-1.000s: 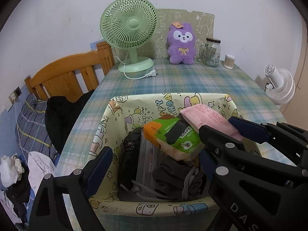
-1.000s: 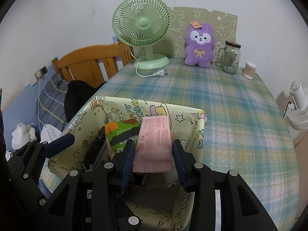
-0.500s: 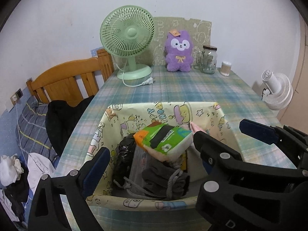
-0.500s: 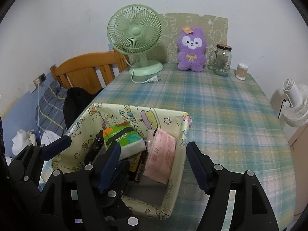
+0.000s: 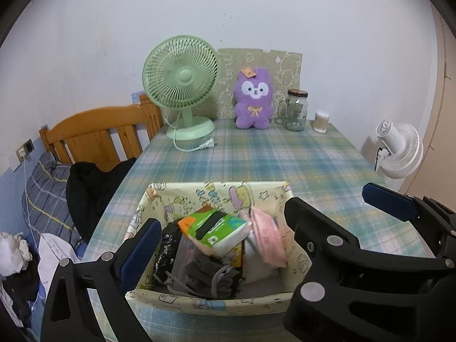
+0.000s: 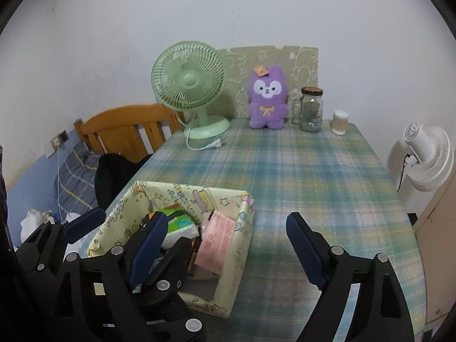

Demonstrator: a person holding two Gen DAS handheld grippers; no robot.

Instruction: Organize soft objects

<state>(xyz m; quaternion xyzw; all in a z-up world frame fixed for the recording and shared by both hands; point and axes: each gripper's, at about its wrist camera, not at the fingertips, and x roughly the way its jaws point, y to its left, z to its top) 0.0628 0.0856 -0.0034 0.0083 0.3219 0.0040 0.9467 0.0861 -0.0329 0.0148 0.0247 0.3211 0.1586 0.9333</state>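
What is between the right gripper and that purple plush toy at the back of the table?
Nothing visible. Only bare checked tablecloth lies between the right gripper, whose empty jaws are opening, and the purple plush toy. The fan stands to its left, the glass jar to its right, and the basket sits off to the near left.

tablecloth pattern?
Plaid tablecloth in pale blue, green, yellow and pink; shows best in the right wrist view.

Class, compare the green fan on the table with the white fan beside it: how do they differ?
The green fan stands on the table, unplugged, its plug lying loose; the white fan stands off the table's edge with a dark cord attached. The green fan faces us; the white fan faces away. Both have round grilles.
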